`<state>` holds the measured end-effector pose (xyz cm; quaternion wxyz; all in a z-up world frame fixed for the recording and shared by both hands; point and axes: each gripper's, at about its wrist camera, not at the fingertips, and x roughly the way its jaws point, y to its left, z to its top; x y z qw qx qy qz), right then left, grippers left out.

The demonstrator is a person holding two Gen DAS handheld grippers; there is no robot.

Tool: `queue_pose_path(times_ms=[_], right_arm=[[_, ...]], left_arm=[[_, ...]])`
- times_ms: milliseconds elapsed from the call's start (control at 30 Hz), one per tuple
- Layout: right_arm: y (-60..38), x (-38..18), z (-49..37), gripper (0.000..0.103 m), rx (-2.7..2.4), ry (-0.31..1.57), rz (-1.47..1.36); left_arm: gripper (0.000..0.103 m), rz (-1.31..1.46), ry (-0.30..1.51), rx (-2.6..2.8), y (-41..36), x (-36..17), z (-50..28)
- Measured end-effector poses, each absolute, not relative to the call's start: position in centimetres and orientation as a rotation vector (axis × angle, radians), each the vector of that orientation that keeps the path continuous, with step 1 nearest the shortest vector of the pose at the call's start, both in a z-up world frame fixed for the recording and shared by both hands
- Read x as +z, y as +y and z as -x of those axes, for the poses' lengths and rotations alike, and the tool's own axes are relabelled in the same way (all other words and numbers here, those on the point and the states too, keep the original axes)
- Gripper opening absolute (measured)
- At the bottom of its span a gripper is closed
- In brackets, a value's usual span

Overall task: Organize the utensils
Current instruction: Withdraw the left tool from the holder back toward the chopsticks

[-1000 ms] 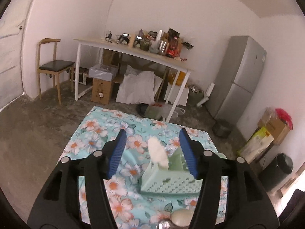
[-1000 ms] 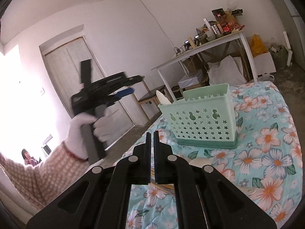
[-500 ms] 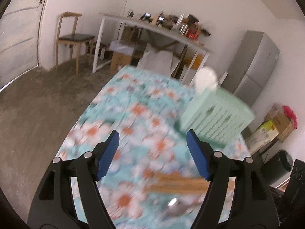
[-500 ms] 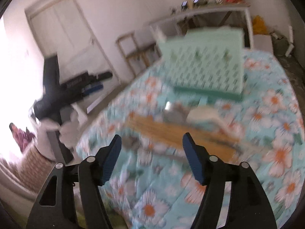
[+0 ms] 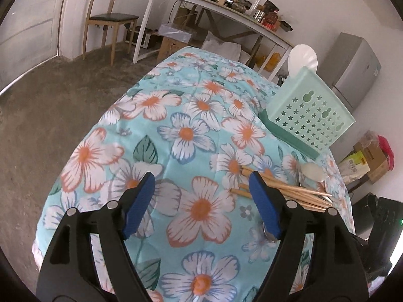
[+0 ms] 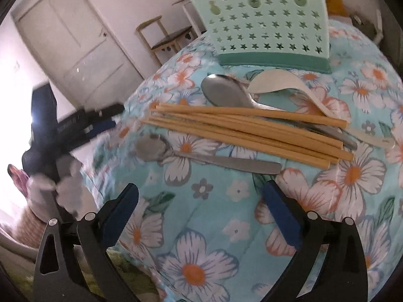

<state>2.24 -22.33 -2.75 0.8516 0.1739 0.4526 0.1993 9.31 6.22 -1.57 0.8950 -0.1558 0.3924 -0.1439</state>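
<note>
Crosswise lie the chopsticks (image 6: 246, 132); both tongs (image 6: 201, 201) (image 5: 201, 198) are opening, empty.

The cloth (image 6: 201, 226) under my tools is turquoise, printed with big white flowers with orange centres, blue or coral outlines and dark green leaves. The caddy (image 6: 262, 22) is pale mint with star-shaped cut-outs over a darker teal base (image 6: 274, 61), the chopsticks (image 6: 246, 128) are honey-tan, two spoons (image 6: 226, 93) are dull silver, and one spoon (image 6: 284, 83) is cream-white. My right gripper (image 6: 201, 201) and left gripper (image 5: 201, 191) are black with blue pads — my glove (image 6: 68, 188) is white.
</note>
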Motion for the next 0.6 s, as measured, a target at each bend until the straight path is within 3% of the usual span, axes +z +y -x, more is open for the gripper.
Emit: queue_pose_path(times_ms=[200,600], right_arm=[[-24.1,-3.4,-2.6,0.097,0.43,0.923,-0.557],[-24.6,-3.6,-3.5,0.097,0.422,0.94,-0.649]], left_arm=[[0.074,0.337,0.808,-0.306,6.5,-2.0,-9.2],[0.074,0.344,0.807,-0.315,6.7,-2.0,-9.1]])
